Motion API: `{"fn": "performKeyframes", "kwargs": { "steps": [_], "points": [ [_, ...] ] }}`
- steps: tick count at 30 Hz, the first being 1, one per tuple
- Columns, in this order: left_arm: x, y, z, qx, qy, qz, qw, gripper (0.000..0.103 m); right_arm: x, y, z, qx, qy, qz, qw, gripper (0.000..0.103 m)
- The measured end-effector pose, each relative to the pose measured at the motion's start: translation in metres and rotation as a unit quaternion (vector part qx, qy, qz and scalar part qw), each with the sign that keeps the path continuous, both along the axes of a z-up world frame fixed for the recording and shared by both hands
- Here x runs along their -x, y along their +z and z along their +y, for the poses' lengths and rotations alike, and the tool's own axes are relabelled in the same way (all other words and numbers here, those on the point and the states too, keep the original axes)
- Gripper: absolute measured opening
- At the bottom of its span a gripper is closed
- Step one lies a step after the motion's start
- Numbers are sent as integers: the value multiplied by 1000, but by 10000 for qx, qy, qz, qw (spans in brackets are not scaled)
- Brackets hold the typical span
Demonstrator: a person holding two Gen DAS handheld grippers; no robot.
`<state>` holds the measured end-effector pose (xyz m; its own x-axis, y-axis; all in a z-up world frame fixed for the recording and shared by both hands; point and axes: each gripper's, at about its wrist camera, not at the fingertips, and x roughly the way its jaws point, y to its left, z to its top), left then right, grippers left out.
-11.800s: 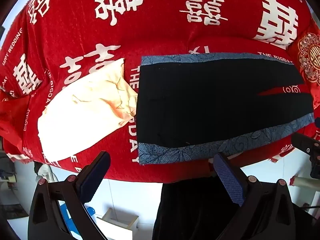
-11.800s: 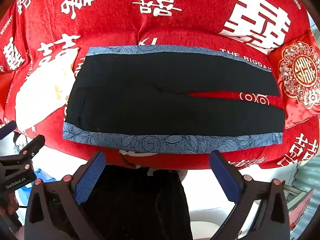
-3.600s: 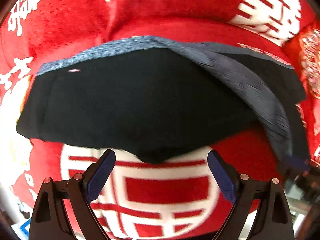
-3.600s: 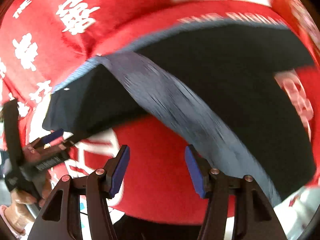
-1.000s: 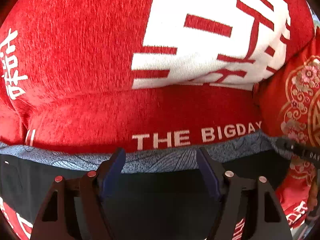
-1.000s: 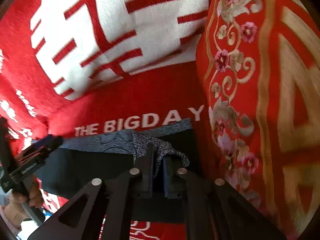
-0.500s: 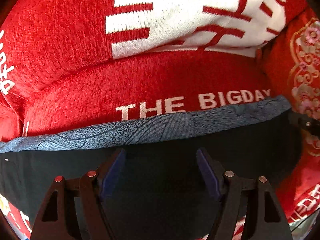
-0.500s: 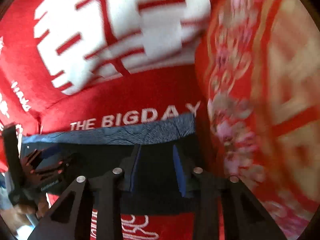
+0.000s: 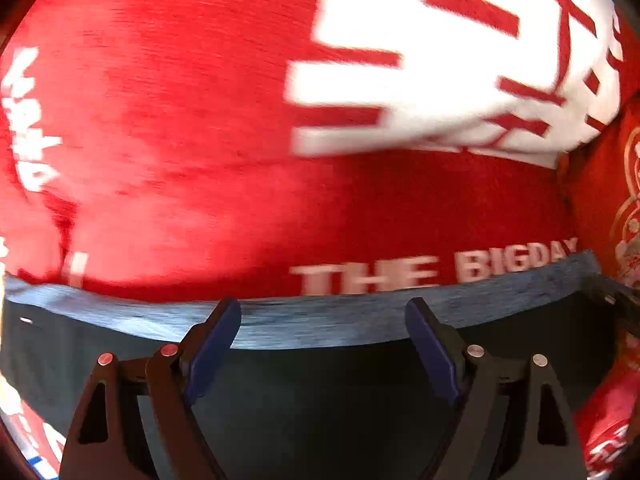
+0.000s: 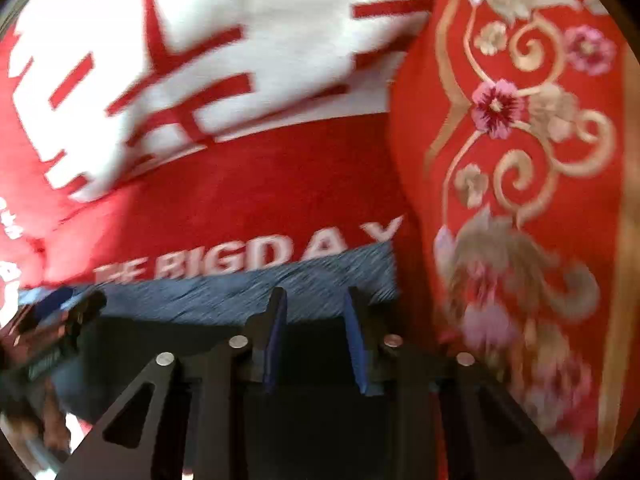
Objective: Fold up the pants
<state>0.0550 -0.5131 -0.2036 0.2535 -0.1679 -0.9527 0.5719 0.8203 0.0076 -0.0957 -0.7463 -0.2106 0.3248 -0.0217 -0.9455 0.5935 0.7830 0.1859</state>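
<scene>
The black pants [image 9: 320,392] with a blue patterned side band [image 9: 340,322] lie folded lengthwise on a red blanket [image 9: 180,140]. My left gripper [image 9: 322,312] is open and empty, just above the band's far edge. In the right wrist view the pants [image 10: 312,400] fill the bottom and the band [image 10: 224,292] ends by a cushion. My right gripper [image 10: 314,300] is open a little and empty, over the band's right end. The left gripper [image 10: 60,320] shows at the left edge there.
The red blanket [image 10: 240,208] bears white characters and the words "THE BIGDAY" just beyond the pants. A red embroidered cushion [image 10: 520,200] stands close on the right, also at the right edge of the left wrist view [image 9: 616,216].
A second ago my right gripper was shut on the band's end; it has let go and opened a little. The pants now lie folded flat. Both views are blurred by motion.
</scene>
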Motion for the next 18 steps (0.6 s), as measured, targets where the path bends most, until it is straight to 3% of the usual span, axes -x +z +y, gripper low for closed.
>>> {"fn": "performKeyframes", "kwargs": {
  "steps": [2,4,6,7,9,18],
  "points": [
    [-19,-8,30,-315,247,-49,9992,85,7,6,16,32,216,-55,9997,50],
    [-41,-24,64,-638,707,39,9954,85,13,0,31,115,415,47,9991,51],
    [-59,-35,96,-611,1097,88,9920,88,26,-18,42,99,457,223,9987,51],
    [-67,-38,112,-510,1288,143,9903,99,32,-24,44,77,431,191,9989,51],
    [-79,-40,129,-502,1509,210,9871,101,40,-24,50,248,512,-9,9984,51],
    [-43,-6,175,-947,1397,121,9856,101,35,-30,61,96,774,55,9969,74]
  ]
}}
